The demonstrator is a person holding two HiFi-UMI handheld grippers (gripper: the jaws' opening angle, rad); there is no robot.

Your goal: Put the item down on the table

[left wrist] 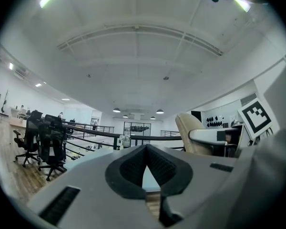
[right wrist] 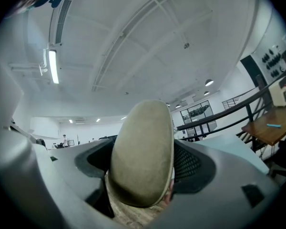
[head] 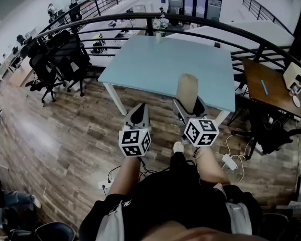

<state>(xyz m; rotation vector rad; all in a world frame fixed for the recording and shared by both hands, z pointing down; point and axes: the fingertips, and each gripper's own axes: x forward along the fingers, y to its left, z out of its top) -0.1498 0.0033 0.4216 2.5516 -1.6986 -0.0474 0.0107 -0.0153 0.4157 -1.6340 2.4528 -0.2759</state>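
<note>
The item is a flat beige oval piece point(head: 187, 91), shaped like a shoe sole. It stands upright in my right gripper point(head: 190, 106), whose jaws are shut on its lower end. In the right gripper view the beige item point(right wrist: 142, 147) fills the gap between the dark pads. It is held in the air in front of the near edge of the light blue table point(head: 160, 64). My left gripper point(head: 138, 115) hangs beside it, to the left, over the wooden floor. Its jaws point(left wrist: 145, 149) meet at the tips with nothing between them. The left gripper view also shows the beige item point(left wrist: 189, 128) at its right.
Black office chairs point(head: 60, 59) stand left of the table. A black railing point(head: 200, 24) curves behind it. A brown desk point(head: 271, 87) stands at the right. A white power strip point(head: 230, 161) with cables lies on the floor near the person's feet.
</note>
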